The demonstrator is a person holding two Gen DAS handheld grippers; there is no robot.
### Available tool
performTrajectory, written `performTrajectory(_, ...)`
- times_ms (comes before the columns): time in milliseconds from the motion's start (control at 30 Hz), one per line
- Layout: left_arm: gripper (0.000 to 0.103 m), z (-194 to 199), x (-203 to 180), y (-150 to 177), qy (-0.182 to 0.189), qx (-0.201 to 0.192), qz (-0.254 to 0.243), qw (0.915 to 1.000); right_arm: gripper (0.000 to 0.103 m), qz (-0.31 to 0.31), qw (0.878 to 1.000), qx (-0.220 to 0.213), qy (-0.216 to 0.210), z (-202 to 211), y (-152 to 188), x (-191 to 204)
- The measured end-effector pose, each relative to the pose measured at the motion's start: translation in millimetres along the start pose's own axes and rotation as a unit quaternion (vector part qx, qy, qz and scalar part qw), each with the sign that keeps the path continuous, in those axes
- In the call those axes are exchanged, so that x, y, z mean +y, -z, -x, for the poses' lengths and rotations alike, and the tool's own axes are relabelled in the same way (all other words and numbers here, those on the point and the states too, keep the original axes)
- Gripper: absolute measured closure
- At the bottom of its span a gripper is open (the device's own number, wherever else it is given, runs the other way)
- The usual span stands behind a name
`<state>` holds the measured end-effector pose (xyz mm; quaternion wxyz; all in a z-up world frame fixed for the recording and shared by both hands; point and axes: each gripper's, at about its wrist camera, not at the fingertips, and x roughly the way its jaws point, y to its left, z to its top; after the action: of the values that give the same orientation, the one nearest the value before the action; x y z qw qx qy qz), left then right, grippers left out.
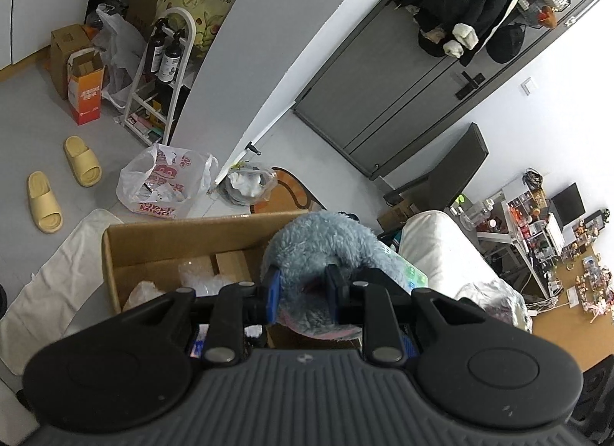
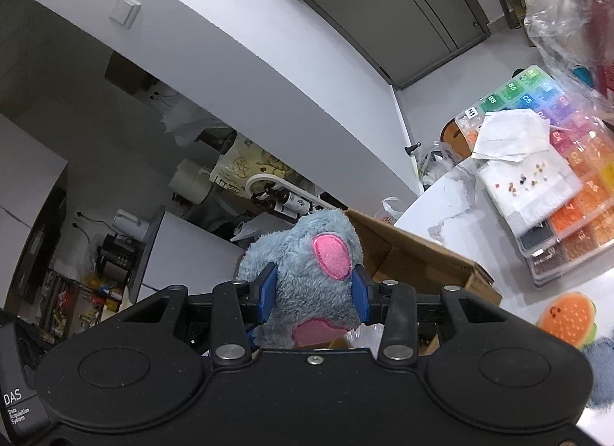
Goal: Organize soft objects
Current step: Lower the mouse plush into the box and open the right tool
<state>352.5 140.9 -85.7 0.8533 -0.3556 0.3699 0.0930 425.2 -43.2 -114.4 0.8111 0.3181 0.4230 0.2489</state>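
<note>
Both grippers clamp the blue plush toy [image 1: 326, 246] above the open cardboard box [image 1: 161, 246]: the left gripper [image 1: 303, 290] has its jaws pinched tight into fur, the right gripper [image 2: 314, 288] has its jaws narrowly parted around a pink-patched limb; it looks light, squashy and non-slip, best gripped by bunched limbs

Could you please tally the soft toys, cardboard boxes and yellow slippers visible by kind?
Blue-grey plush toys with pink patches: 1
Orange burger-shaped plush toys: 1
Open brown cardboard boxes beneath the grippers: 1
Yellow foam slippers: 2
Total: 5
</note>
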Motion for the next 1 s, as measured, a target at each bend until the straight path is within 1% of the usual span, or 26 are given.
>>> performTrajectory(233,0.079,-13.1,-3.3,-8.2,-0.007,0.000,0.000,1.0000,0.063,0.003,1.000,-0.003,0.005,-9.7,-7.1,-1.7)
performTrajectory(267,0.079,-14.3,-4.3,-8.6,-0.007,-0.001,-0.003,1.0000,0.062,0.002,1.000,-0.004,0.004,-10.0,-7.5,-3.2)
performTrajectory(300,0.079,-15.6,-4.6,-9.1,-0.005,-0.001,-0.005,1.0000,0.059,-0.001,1.000,-0.004,0.003,-11.4,-8.5,-4.6)
performTrajectory(367,0.075,-16.9,-2.7,-9.2,-0.013,-0.007,0.000,0.9999,0.056,-0.004,1.000,-0.004,0.007,-13.1,-9.8,-7.8)
performTrajectory(400,0.074,-17.6,-0.2,-10.1,-0.021,-0.009,0.003,0.9997,0.050,-0.003,1.000,-0.004,0.014,-12.5,-9.9,-10.0)
performTrajectory(433,0.069,-17.5,3.0,-10.3,-0.032,-0.012,0.007,0.9994,0.047,-0.003,1.000,-0.003,0.020,-11.1,-10.0,-11.2)
performTrajectory(467,0.062,-16.1,7.6,-9.1,-0.039,-0.015,0.009,0.9991,0.042,-0.002,1.000,-0.006,0.021,-9.0,-9.9,-12.0)
performTrajectory(533,0.053,-14.1,15.2,-8.6,-0.036,-0.017,0.006,0.9992,0.041,-0.001,1.000,-0.009,0.018,-3.5,-8.2,-17.9)
performTrajectory(567,0.051,-12.8,19.0,-7.6,-0.035,-0.017,0.005,0.9992,0.041,-0.003,1.000,-0.007,0.020,-1.6,-6.8,-21.2)
performTrajectory(633,0.051,-9.6,24.0,-5.7,-0.045,-0.013,0.005,0.9989,0.040,-0.002,1.000,-0.003,0.020,3.4,-3.1,-27.6)
performTrajectory(700,0.050,-4.1,26.2,-2.9,-0.046,-0.013,0.000,0.9989,0.040,0.001,1.000,0.002,0.020,8.0,0.8,-31.7)
performTrajectory(900,0.047,9.5,15.7,6.6,-0.048,-0.006,-0.040,0.9980,0.039,0.020,0.999,0.017,0.027,24.8,10.9,-34.0)
performTrajectory(1000,0.042,18.5,8.4,13.6,-0.068,-0.009,-0.065,0.9956,0.036,0.052,0.997,0.028,0.041,36.2,15.6,-31.6)
